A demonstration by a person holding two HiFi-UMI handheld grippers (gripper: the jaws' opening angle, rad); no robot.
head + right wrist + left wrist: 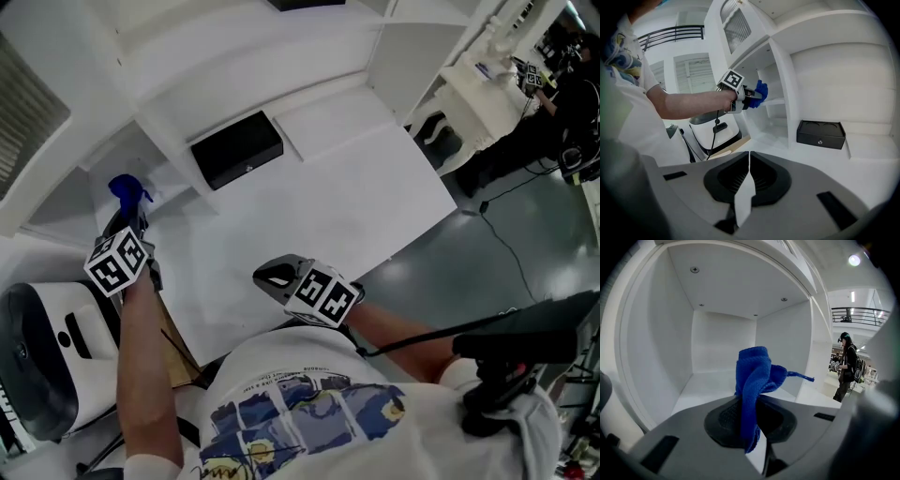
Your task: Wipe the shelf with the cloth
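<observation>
Plainly the weak point is the grip. The left gripper has its fingers clamped on a narrow fold of the blue cloth, with a bunched wad standing up ahead of them and a tail hanging below. Dragged hard across the shelf, that fold could work loose and the cloth would drop inside the compartment. The wad is also small, so I judge it would miss the corners unless it is pressed flat, and pressing low risks the hard finger ends scraping the white paint. The cloth looks to be held clear of the shelf floor at the compartment's mouth, not yet touching it. The compartment is closed in by side walls and a top panel, so the gripper's marker cube could knock an edge on a wide sweep. The right gripper hovers over the white table, well apart, its fingers together on nothing. A black box sits in the next bay beyond the divider, out of the way. A white appliance stands just beside the left arm and could be bumped. A person stands far off.
</observation>
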